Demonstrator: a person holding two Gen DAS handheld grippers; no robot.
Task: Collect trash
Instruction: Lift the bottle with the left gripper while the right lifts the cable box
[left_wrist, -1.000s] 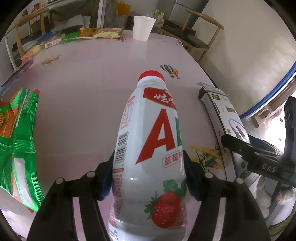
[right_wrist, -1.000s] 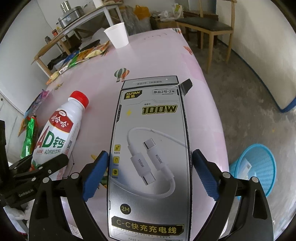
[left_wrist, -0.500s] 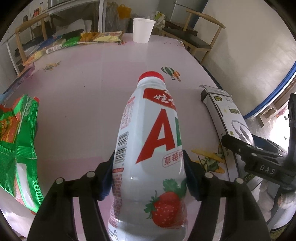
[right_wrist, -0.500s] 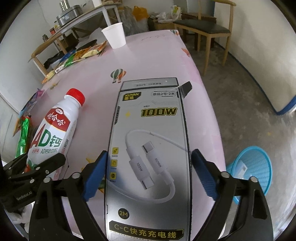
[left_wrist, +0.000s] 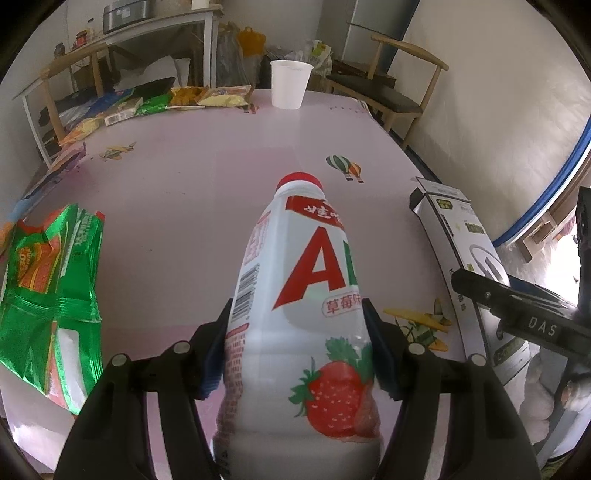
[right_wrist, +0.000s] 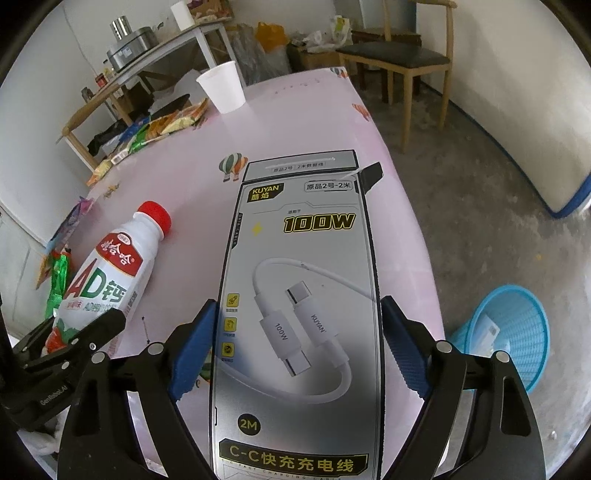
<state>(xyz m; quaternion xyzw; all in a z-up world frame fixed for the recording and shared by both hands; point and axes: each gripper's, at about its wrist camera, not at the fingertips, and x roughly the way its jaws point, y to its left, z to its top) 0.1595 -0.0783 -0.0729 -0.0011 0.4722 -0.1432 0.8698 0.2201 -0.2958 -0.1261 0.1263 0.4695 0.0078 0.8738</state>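
A white strawberry-milk bottle (left_wrist: 295, 295) with a red cap sits between the pads of my left gripper (left_wrist: 295, 321), which is shut on its body. In the right wrist view the same bottle (right_wrist: 107, 280) lies tilted at the left, with the left gripper's finger (right_wrist: 74, 347) across its base. My right gripper (right_wrist: 299, 321) has its blue pads against both long edges of a grey charging-cable box (right_wrist: 303, 240), after closing in on it. That box (left_wrist: 454, 229) shows at the table's right edge in the left wrist view.
The pink table (left_wrist: 184, 206) also bears a white paper cup (left_wrist: 290, 88), a green snack wrapper (left_wrist: 48, 295) at the left and several wrappers (left_wrist: 184, 99) along the far edge. A blue mesh basket (right_wrist: 506, 332) stands on the floor right of the table. A wooden chair (right_wrist: 399, 62) stands beyond.
The right gripper's pads have narrowed from a small gap to touching the box's edges. Both views tilted slightly upward, showing more of the room. The left grip on the bottle is unchanged.
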